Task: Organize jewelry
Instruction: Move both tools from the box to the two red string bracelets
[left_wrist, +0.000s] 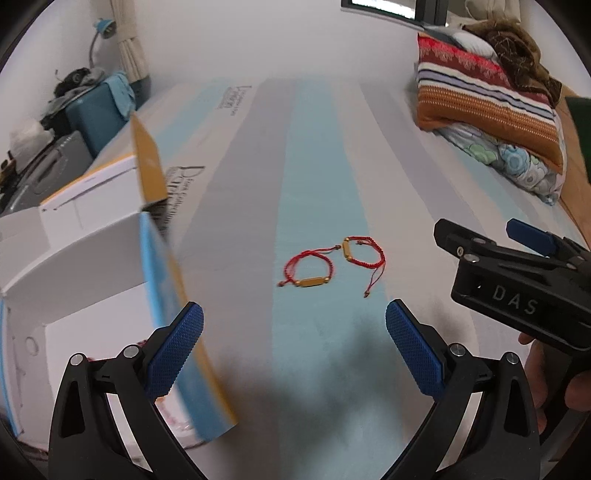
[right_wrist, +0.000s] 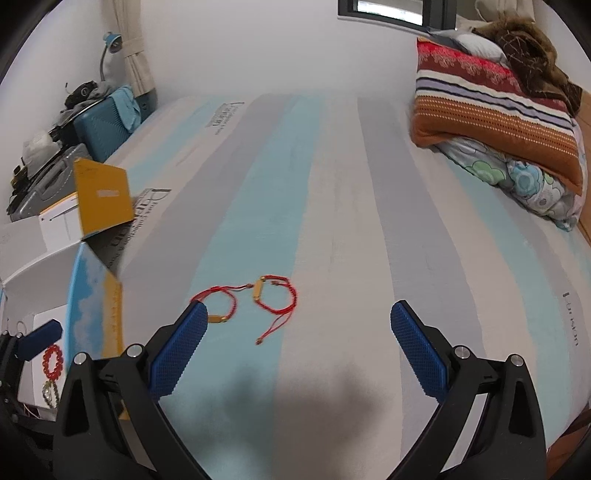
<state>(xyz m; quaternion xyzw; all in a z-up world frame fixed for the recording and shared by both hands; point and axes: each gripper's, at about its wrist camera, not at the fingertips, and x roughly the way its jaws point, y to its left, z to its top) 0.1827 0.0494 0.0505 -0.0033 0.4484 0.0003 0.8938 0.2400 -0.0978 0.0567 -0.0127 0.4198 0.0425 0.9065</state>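
Two red cord bracelets with gold bars lie side by side on the striped mattress: the left bracelet (left_wrist: 308, 271) (right_wrist: 218, 304) and the right bracelet (left_wrist: 364, 253) (right_wrist: 275, 297). My left gripper (left_wrist: 293, 347) stands open just short of them, nothing between its blue pads. My right gripper (right_wrist: 295, 347) is open too, its left pad (right_wrist: 181, 350) covering part of the left bracelet. The right gripper (left_wrist: 517, 273) also shows at the right of the left wrist view. An open white box (left_wrist: 85, 258) (right_wrist: 44, 266) sits at the left, with a red bead bracelet (right_wrist: 53, 362) inside.
Folded blankets and pillows (left_wrist: 491, 110) (right_wrist: 498, 110) are stacked at the far right of the mattress (left_wrist: 325, 147). Beyond the left edge stand a teal suitcase (right_wrist: 99, 125), a grey case (right_wrist: 44, 177) and clutter. A hand (left_wrist: 565, 376) holds the right gripper.
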